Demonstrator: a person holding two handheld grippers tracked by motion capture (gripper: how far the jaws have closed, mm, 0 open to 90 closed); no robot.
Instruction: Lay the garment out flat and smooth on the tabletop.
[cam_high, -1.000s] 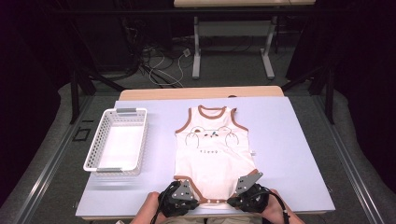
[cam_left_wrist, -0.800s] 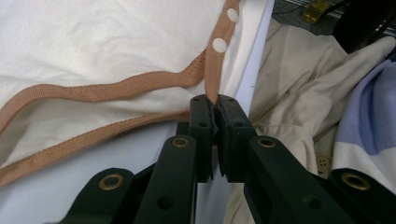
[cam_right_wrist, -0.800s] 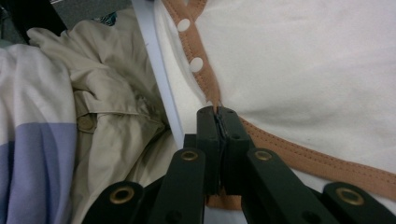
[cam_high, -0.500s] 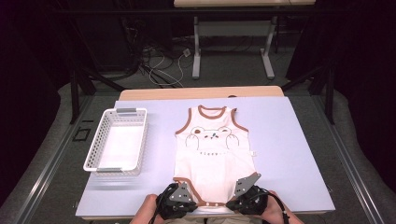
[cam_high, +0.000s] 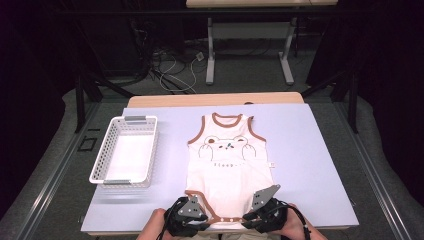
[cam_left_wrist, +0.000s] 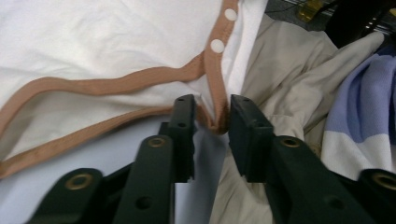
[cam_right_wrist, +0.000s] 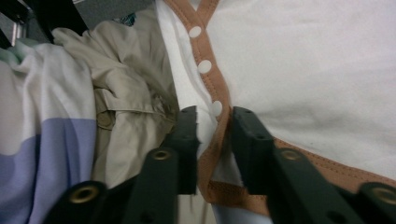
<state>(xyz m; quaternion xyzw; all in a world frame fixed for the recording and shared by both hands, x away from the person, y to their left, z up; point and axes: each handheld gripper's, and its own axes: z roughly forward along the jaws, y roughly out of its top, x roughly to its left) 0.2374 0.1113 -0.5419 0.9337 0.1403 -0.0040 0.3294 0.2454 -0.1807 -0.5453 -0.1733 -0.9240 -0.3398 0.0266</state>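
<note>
A cream sleeveless baby bodysuit (cam_high: 227, 170) with brown trim and a bear print lies flat on the lavender table (cam_high: 300, 150), neck away from me. Its snap flap reaches the near edge. My left gripper (cam_high: 199, 216) holds the flap's left corner; in the left gripper view the brown hem (cam_left_wrist: 212, 119) is bunched between the narrowly spaced jaws of my left gripper (cam_left_wrist: 212, 114). My right gripper (cam_high: 250, 217) holds the right corner. There the trim with white snaps (cam_right_wrist: 204, 66) runs between the jaws of my right gripper (cam_right_wrist: 215, 126).
A white mesh basket (cam_high: 104, 150) stands to the left of the bodysuit with nothing inside. Just behind the hem, below the table edge, are the person's beige trousers (cam_left_wrist: 289, 70) and a blue-and-white top (cam_right_wrist: 42, 140). A second table (cam_high: 250, 4) stands far behind.
</note>
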